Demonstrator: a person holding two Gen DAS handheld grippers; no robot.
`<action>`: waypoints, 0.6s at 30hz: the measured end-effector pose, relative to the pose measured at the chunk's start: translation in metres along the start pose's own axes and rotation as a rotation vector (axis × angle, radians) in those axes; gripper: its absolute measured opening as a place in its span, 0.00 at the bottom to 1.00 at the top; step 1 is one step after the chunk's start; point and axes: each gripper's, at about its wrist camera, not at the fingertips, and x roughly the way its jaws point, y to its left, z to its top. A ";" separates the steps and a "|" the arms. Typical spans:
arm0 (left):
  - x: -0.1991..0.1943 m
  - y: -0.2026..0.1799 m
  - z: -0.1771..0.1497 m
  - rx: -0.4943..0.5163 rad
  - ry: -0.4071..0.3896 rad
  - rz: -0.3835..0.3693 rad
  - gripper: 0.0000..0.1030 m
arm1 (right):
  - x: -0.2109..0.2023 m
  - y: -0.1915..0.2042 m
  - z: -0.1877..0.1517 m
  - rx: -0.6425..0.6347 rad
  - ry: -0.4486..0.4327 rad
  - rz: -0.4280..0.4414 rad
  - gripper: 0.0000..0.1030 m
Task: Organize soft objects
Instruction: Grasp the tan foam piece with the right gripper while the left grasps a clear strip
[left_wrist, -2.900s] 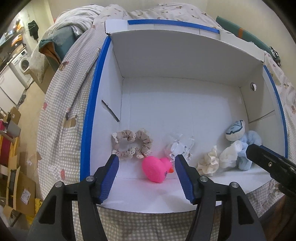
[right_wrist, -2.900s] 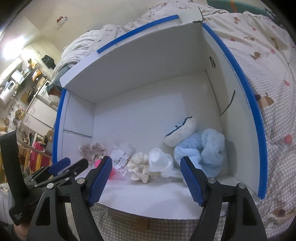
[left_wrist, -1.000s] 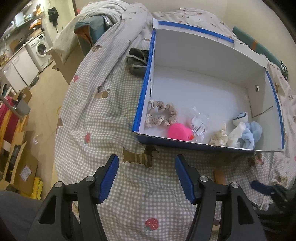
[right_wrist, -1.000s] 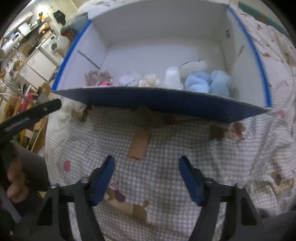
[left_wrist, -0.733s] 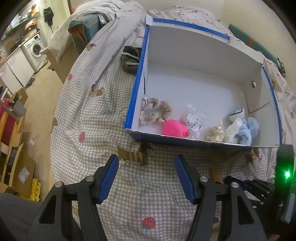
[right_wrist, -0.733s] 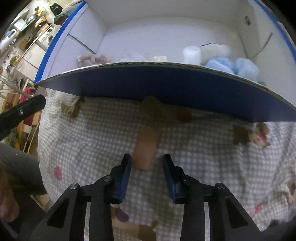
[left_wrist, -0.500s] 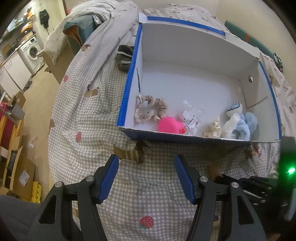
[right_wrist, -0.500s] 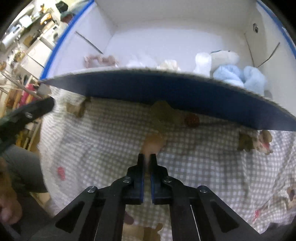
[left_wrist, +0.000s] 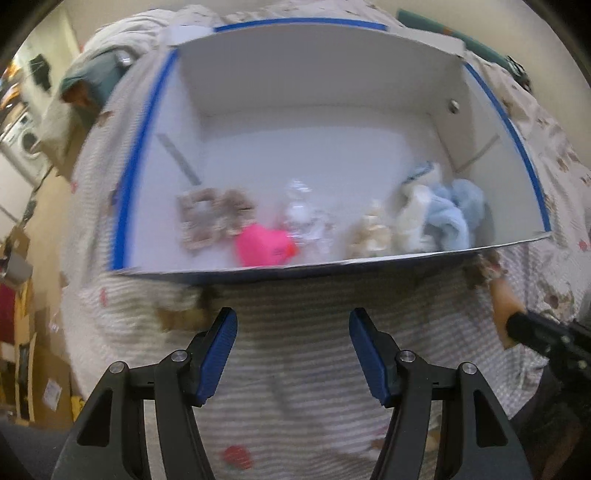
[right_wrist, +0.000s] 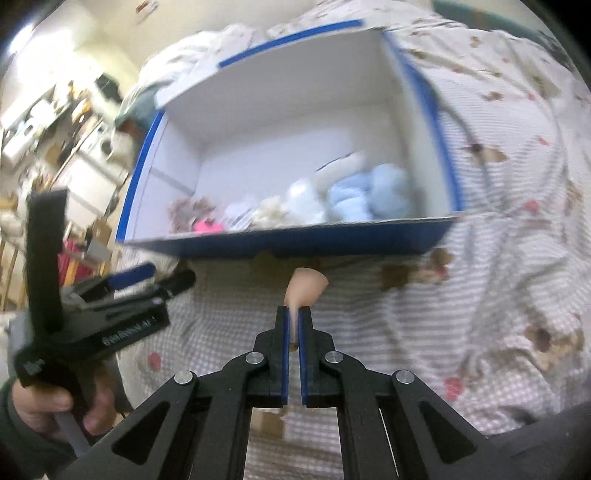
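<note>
Box rear bare; toys frontward.

A white cardboard box with blue-taped rims sits on a grey-and-white checked bedspread printed with brown dogs and red strawberries. Inside lie a beige lace-trimmed scrunchie, a bright pink rubber toy, a cream ruffled scrunchie, and a pale blue and white plush toy. The black right gripper, with blue pads, pinches a peach-coloured soft piece.
</note>
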 end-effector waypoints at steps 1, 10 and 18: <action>0.005 -0.007 0.002 0.006 0.007 -0.020 0.58 | -0.003 -0.005 0.001 0.021 -0.012 -0.005 0.06; 0.052 -0.041 0.022 0.029 0.062 -0.105 0.58 | 0.010 -0.023 0.004 0.082 0.001 -0.033 0.06; 0.078 -0.048 0.025 -0.032 0.080 -0.094 0.26 | 0.026 -0.027 0.006 0.095 0.037 -0.031 0.06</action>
